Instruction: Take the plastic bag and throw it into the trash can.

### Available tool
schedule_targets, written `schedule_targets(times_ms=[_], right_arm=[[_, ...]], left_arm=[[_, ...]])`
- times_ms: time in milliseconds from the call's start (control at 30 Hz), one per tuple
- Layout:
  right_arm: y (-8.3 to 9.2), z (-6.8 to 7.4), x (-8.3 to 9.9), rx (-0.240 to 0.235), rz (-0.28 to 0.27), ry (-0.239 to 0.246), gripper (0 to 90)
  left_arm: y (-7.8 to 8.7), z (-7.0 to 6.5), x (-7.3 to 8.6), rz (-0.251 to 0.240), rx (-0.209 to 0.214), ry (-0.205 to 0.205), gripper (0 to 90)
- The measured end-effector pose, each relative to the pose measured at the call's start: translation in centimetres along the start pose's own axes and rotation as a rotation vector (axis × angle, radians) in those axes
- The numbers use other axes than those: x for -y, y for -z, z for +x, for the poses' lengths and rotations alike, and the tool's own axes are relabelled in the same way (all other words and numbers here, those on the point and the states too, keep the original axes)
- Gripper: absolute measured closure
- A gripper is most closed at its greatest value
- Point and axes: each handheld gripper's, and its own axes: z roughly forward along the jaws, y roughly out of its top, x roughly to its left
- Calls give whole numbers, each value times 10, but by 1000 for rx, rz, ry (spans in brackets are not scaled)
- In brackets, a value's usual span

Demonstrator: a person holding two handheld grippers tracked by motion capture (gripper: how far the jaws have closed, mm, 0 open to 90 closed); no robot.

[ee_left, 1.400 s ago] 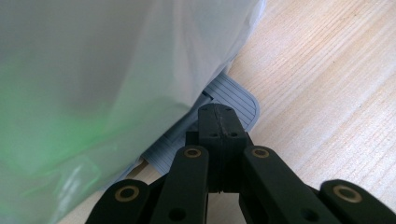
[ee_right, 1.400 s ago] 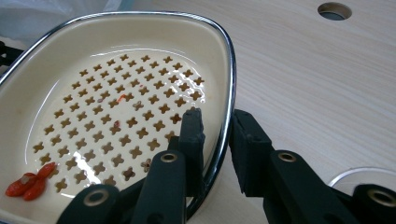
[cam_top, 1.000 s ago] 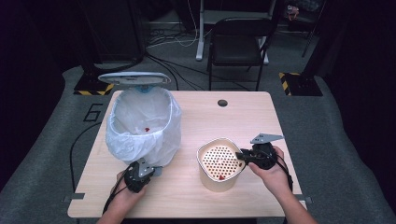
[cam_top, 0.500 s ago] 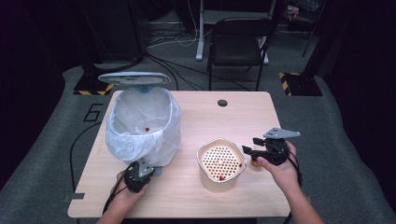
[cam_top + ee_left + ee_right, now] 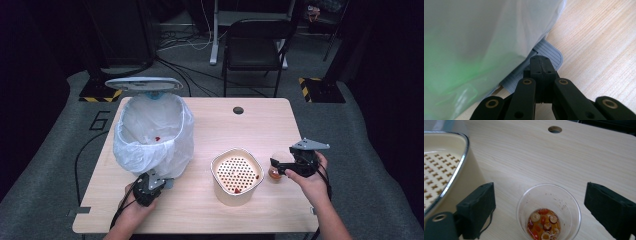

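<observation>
Left claw (image 5: 150,184) at lower left of the high view, on the wooden surface (image 5: 240,125), clenched: in the left gripper view its jaws are pressed flat together with nothing between them, tips just over a grey ribbed pedal (image 5: 547,53) that sticks out from under the white bag.

Right claw (image 5: 278,164) at lower right, released: in the right gripper view the jaws stand wide apart on either side of a clear plastic cup (image 5: 549,211), not touching it. Cup is upright on the surface and holds a little amber liquid with red and pale round bits at the bottom.

Just left of the cup, centre-low in the high view: cream strainer bowl (image 5: 237,176) with a perforated insert, a few red bits lying on the holes.

Farther back, upper left: bin lined with a white plastic bag (image 5: 152,134), lid (image 5: 144,83) raised behind it, a red speck inside.

Beyond the surface, top centre: black folding chair (image 5: 255,50) on the floor, cables around it.
</observation>
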Motion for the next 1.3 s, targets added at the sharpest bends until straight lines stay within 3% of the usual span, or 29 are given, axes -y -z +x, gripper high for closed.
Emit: schedule_targets(times_ms=[67, 200, 633, 1067, 1300], right_arm=[[-1, -2, 2, 8, 3, -3, 60], [-9, -10, 13, 21, 15, -37, 2], [-31, -11, 36, 15, 30, -40, 28], [-42, -14, 45, 18, 41, -14, 193], [-43, -12, 43, -1, 30, 7, 378]], left_arm=[[0, -1, 0, -4, 3, 21, 900], [0, -1, 0, -4, 0, 20, 900], [0, -1, 0, -4, 1, 21, 900], [0, -1, 0, -4, 1, 19, 900], [0, -1, 0, -3, 3, 18, 900]])
